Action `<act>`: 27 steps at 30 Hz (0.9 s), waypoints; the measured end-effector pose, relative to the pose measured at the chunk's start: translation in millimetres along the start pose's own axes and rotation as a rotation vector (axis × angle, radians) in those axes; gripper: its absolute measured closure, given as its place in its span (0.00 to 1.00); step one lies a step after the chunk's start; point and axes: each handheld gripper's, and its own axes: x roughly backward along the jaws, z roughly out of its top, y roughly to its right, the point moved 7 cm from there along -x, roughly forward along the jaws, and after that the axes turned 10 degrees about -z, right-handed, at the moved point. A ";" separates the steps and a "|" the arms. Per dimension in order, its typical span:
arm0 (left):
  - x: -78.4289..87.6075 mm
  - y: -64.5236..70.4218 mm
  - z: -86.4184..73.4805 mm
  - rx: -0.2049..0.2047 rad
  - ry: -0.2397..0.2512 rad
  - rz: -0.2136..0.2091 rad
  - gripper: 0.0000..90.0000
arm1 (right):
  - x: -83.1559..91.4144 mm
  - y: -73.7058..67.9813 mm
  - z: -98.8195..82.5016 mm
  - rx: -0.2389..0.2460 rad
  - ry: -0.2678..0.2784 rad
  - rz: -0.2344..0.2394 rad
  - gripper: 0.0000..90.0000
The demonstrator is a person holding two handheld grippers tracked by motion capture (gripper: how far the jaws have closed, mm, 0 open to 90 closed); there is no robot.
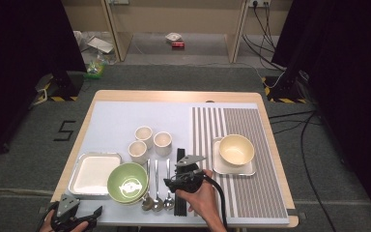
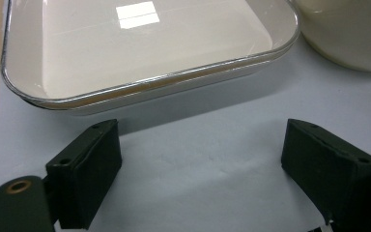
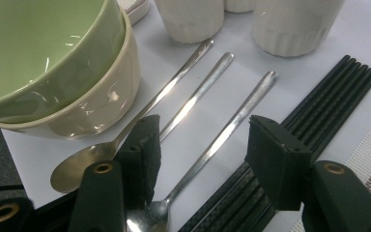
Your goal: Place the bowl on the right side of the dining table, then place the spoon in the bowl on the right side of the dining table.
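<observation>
Your right claw (image 1: 170, 184) sits low in the high view, just right of centre, over the cutlery row. Seen along that claw (image 3: 200, 150), its jaws stand part open and straddle a spoon (image 3: 222, 137); the pads press on nothing, so the claw is released. No earlier picture to compare, so only the stance is noted.

Three spoons (image 1: 156, 186) lie side by side, handles running up the frame toward the cups (image 1: 150, 140), bowls at the near table edge. The one between your jaws is the rightmost. Black chopsticks (image 1: 180, 181) lie just right of it, partly under your hand (image 1: 200, 193).

Green bowl (image 1: 128, 182) sits left of the spoons, nested in a cream bowl (image 3: 96, 104) (the stack touches or nearly touches the leftmost spoon; can't tell which).

Your left claw (image 1: 72, 216) is at the lower left corner of the high view, at the table's near edge. Along it (image 2: 200, 164) the jaws stand wide apart, released, over bare mat, with the white tray (image 2: 140, 87) just beyond them.

Far right: a cream bowl on a square plate (image 1: 218, 166), on the striped mat (image 1: 261, 193), well apart from both claws.
</observation>
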 end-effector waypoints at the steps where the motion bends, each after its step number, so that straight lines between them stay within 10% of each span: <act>1: 0.0 0.0 0.0 0.000 0.000 0.000 0.14 | -1.3 -0.8 0.3 0.005 0.004 0.005 0.53; 27: -0.1 0.1 0.0 0.000 0.001 0.000 0.14 | -15.4 -8.5 -6.9 0.055 -0.042 -0.005 0.60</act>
